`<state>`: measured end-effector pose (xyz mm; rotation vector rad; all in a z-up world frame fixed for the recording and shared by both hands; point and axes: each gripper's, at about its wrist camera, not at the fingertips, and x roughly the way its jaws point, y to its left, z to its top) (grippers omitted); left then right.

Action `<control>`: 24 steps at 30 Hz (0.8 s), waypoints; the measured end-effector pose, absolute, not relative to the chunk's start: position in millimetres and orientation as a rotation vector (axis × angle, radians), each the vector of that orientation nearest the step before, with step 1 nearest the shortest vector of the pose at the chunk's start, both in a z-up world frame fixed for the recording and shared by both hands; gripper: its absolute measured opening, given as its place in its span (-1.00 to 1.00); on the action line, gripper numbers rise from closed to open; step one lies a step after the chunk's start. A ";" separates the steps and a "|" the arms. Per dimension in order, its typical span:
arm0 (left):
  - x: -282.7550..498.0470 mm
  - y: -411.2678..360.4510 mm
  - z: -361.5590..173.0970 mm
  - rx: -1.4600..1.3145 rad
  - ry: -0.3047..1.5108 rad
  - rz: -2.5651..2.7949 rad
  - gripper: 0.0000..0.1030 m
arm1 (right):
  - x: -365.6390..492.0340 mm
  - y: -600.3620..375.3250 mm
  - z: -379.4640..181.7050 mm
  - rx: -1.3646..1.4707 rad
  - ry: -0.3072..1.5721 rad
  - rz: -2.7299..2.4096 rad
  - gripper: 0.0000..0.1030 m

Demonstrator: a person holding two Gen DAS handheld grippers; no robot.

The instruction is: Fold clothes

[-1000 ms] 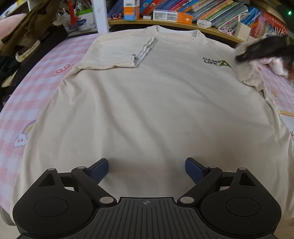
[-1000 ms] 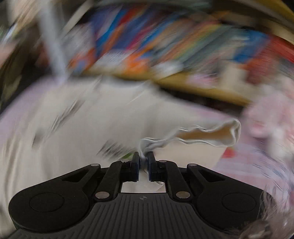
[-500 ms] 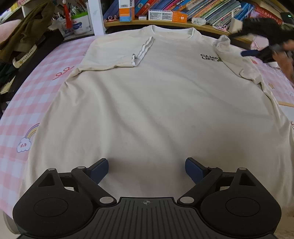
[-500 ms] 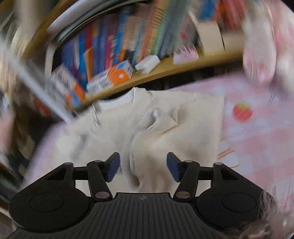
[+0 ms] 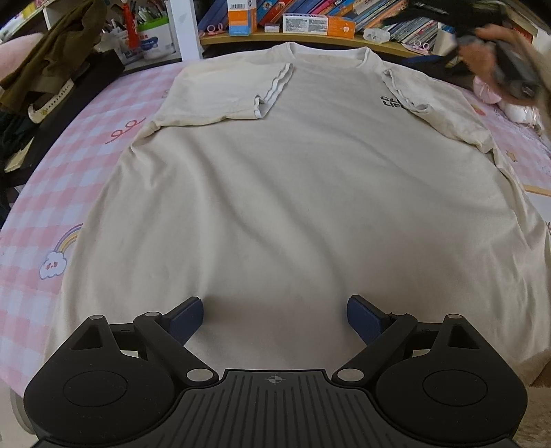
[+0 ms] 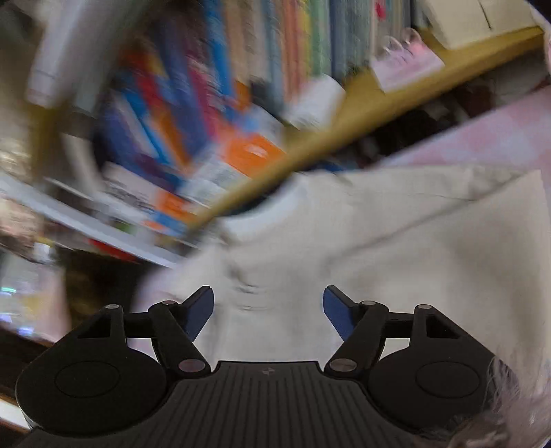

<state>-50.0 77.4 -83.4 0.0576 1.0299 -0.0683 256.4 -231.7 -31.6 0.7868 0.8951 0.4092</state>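
With both sleeves lying folded in on the T-shirt [image 5: 292,193], the right claw [image 6: 268,310], jaws just opened and empty, and the wide, empty left claw [image 5: 274,318] need the hem next.

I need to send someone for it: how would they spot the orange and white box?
Past the T-shirt's collar runs a wooden shelf of books. The box stands upright near its left end, by the white post: orange below, barcode above, unlike the flat box lying rightward.
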 end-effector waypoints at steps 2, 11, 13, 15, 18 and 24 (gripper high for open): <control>-47.7 78.3 -84.1 0.046 1.025 -0.062 0.80 | 237.2 -243.2 -19.3 0.752 0.851 0.371 0.34; -32.0 65.4 -84.3 0.043 1.024 -0.052 0.82 | 133.1 -198.8 -21.7 0.088 0.761 0.272 -0.62; -31.8 60.0 -83.9 0.054 1.030 -0.066 0.82 | 130.1 -180.4 -28.9 0.028 0.779 0.245 -0.66; -32.4 55.0 -83.3 0.067 1.035 -0.077 0.82 | 126.7 -165.1 -40.2 -0.003 0.803 0.277 -0.74; -34.8 52.9 -83.2 0.064 1.035 -0.073 0.82 | 113.0 -164.8 -36.3 0.008 0.809 0.378 -0.71; -37.6 53.0 -84.9 0.033 1.021 -0.041 0.83 | 75.6 -251.8 -36.6 0.251 0.789 0.218 -0.44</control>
